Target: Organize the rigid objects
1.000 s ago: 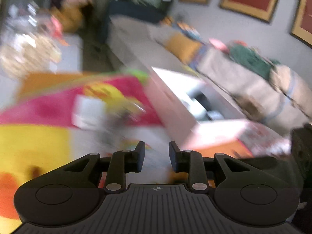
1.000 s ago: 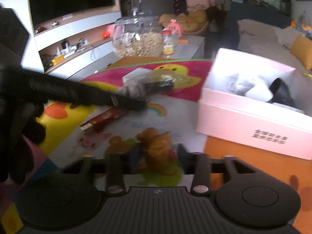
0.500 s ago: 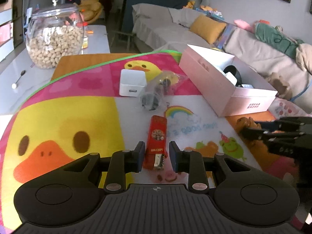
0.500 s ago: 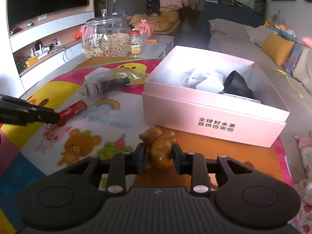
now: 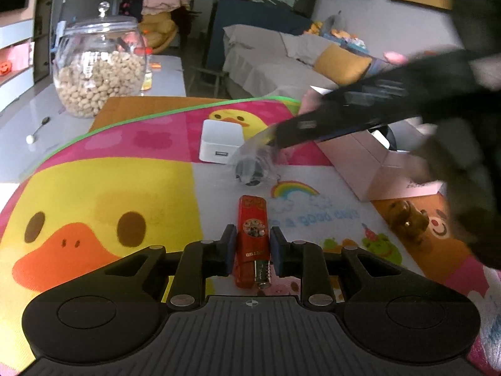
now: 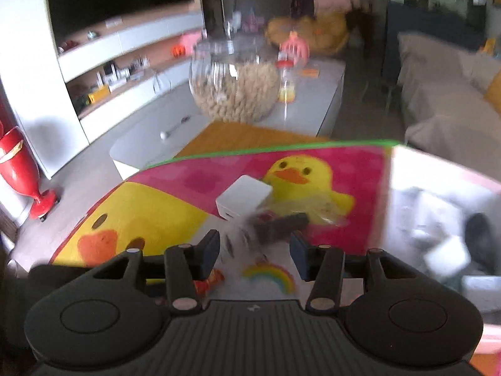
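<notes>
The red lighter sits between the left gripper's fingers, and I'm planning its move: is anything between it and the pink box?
Yes. The right gripper reaches across in front of the pink box, over the bagged dark item beyond the red lighter.

Daylit but dim; fisheye edges bowed; around the glass jar [image 6: 235, 81], motion blur perhaps smeared everything.

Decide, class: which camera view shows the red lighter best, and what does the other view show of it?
The left wrist view. There the red lighter lies whole and sharp on the mat, between the fingers of the left tool, metal end nearest the camera. The right wrist view is blurred and shows only a red sliver behind the right tool's left finger.
</notes>
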A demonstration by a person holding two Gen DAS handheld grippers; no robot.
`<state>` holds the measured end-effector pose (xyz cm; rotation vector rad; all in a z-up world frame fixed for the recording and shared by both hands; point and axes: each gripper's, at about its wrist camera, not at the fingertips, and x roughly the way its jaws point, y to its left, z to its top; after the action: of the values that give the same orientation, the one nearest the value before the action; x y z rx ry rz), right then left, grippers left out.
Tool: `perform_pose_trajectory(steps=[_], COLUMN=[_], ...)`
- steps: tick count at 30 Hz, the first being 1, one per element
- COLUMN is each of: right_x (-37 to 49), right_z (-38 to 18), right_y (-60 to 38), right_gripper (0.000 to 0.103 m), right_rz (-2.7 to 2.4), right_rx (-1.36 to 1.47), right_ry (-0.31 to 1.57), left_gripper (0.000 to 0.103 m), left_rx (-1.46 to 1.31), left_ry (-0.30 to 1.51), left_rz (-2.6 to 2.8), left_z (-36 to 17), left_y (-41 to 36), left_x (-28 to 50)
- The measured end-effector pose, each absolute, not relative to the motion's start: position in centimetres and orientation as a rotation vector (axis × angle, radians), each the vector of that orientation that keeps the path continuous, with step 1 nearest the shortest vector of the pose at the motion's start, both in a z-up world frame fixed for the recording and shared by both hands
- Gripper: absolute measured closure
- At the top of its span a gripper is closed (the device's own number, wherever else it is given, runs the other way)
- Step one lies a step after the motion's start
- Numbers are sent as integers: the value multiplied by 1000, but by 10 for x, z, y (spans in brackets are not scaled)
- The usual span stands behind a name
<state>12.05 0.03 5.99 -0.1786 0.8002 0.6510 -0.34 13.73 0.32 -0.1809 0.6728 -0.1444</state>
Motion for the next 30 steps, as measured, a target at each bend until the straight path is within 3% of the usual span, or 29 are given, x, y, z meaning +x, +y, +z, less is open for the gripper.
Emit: perform_pose_trajectory(steps=[3, 9, 11, 13, 20, 22, 23, 25, 30], right_x=[145, 148, 140, 129, 115, 116, 120, 130, 165], right_z=[45, 23, 23, 26, 41, 54, 62, 70, 51], right_y=[26, 37, 31, 25, 18, 13, 10, 10, 41], right_gripper=[54, 52, 68, 76, 82, 76, 61, 45, 45], right_rz=[641, 588, 591, 584, 486, 505, 533, 566, 587], right_rx=[-152, -228, -270, -323, -454, -387, -312, -194, -100], right_ry=[901, 917, 899, 872, 800, 774, 773, 792, 903], left_gripper=[76, 76, 76, 76, 76, 76, 76, 76, 76], left_rx=[-203, -209, -212, -212, -211, -210, -209, -209, -215], left_ry=[667, 659, 659, 659, 658, 658, 658, 657, 655], left_rz=[-151, -151, -151, -151, -151, -150, -149, -148, -149], left_z=[2, 1, 1, 1, 1, 1, 1, 1, 0], left_y=[141, 141, 141, 141, 142, 142, 142, 142, 142], left_x=[-4, -5, -4, -4, -4, -4, -4, -4, -5])
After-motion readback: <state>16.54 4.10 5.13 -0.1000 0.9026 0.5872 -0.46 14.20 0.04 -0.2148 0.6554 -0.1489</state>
